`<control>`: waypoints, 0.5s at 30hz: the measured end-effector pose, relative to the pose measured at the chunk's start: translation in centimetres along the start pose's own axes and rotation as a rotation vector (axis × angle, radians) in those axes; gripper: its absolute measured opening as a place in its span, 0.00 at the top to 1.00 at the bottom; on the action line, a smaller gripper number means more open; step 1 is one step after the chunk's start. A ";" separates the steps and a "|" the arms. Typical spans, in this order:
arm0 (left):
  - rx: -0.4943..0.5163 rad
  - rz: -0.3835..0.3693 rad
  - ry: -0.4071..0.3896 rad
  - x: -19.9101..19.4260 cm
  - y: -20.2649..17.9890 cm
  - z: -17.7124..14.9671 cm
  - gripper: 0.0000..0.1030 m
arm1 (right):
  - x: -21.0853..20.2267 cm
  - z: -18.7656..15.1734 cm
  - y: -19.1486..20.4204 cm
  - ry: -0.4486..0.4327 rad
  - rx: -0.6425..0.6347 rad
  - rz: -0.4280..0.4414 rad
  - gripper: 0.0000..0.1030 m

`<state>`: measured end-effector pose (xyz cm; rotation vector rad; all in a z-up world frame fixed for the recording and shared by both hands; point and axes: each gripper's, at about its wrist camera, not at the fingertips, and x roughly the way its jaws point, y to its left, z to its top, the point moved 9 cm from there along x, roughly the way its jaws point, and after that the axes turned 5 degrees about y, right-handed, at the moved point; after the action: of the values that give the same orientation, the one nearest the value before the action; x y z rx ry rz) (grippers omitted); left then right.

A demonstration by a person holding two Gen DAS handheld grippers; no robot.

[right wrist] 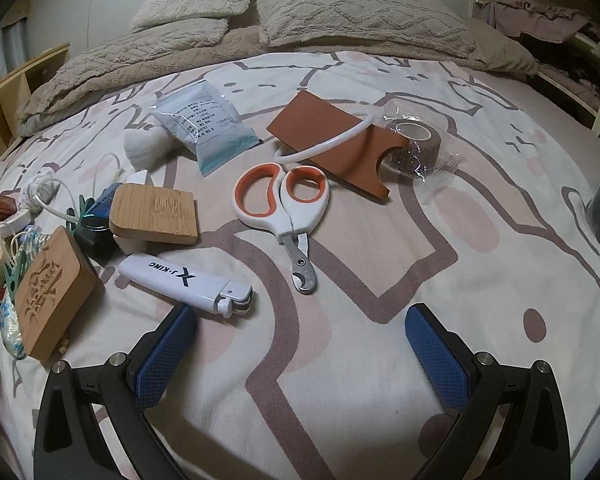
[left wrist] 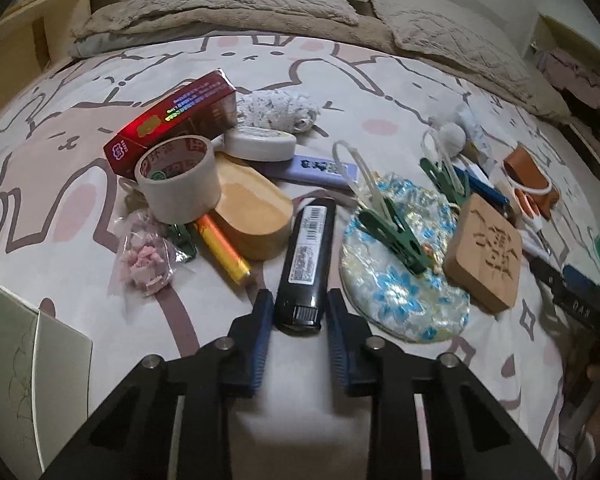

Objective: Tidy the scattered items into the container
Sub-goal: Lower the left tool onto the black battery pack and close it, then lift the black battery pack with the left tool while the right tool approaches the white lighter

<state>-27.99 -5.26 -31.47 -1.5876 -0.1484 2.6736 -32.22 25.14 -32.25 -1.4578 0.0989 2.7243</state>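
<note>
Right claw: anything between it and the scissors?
No. In the right wrist view, only bare bedsheet lies between the open right claw and the scissors; the white lighter sits off to the side.

On the bedspread [left wrist: 380, 92], the lighter [left wrist: 306, 264] lies lengthwise between the wooden dish [left wrist: 251, 216] on its left and the round fabric pouch [left wrist: 404, 276] on its right, with a clothes peg [left wrist: 392, 232] on the pouch and a carved wooden block [left wrist: 486, 252] at the pouch's right edge. A tape roll [left wrist: 177, 180] leans before a box [left wrist: 171, 124], left of the dish. In the right wrist view, scissors [right wrist: 283, 212] lie behind another lighter [right wrist: 187, 282], before a card sleeve [right wrist: 340, 140].
</note>
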 end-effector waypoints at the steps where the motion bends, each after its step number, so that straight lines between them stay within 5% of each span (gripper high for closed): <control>1: 0.009 -0.002 0.001 -0.1 -0.2 -0.1 0.75 | 0.0 0.0 0.0 0.000 0.002 0.004 0.00; 15: 0.096 -0.118 0.020 -3.1 -3.7 -6.0 0.76 | -0.1 -0.1 0.4 -0.004 -0.033 -0.021 0.00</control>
<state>-21.35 -1.42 -31.29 -1.5276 -0.1084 2.5352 -32.08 24.74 -32.17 -1.4532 0.0381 2.7254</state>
